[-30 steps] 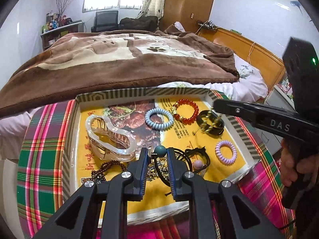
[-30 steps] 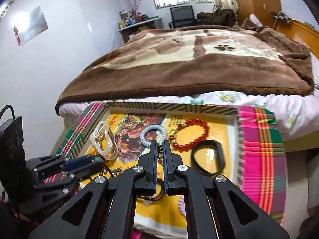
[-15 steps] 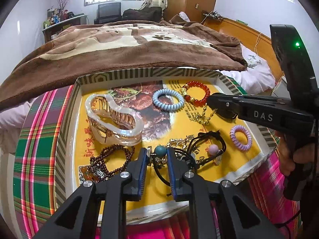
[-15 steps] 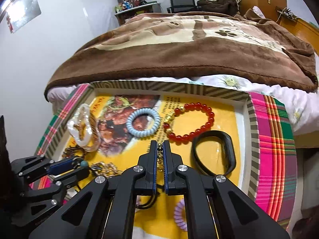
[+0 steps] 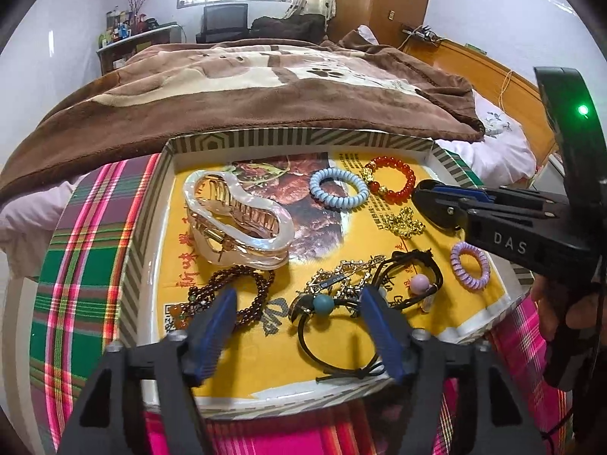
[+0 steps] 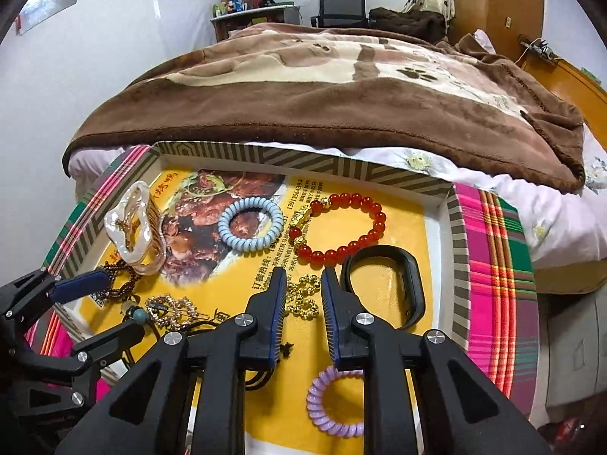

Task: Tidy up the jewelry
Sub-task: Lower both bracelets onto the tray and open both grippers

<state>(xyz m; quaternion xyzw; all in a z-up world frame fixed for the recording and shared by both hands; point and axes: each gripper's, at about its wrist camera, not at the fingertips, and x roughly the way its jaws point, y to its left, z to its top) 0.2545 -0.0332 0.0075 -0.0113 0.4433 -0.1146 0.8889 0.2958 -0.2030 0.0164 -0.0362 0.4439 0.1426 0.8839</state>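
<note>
A striped-rim tray (image 5: 303, 140) with a yellow liner holds the jewelry. My left gripper (image 5: 299, 299) hangs low over its near edge, its jaws opening. A black cord with a teal bead (image 5: 322, 303) lies on the liner between the fingers, untouched by the pads. My right gripper (image 6: 303, 273) is opening too. A gold chain (image 6: 303, 297) lies heaped on the liner just past its fingertips, free of the pads. From the left wrist view the right gripper (image 5: 425, 195) reaches in above the gold chain (image 5: 404, 223).
Also in the tray: a pearly hair claw (image 5: 235, 220), a blue spiral tie (image 5: 337, 189), a red bead bracelet (image 5: 394, 185), a purple spiral tie (image 5: 470, 265), a dark bead bracelet (image 5: 242, 284) and a black band (image 6: 383, 284). Plaid cloth (image 5: 76, 265) surrounds it; a bed (image 5: 246, 87) lies behind.
Both grippers were shut and have opened. The left let go of the teal-bead cord. The right let go of the gold chain, which now lies on the liner. Both came lower over the tray.
</note>
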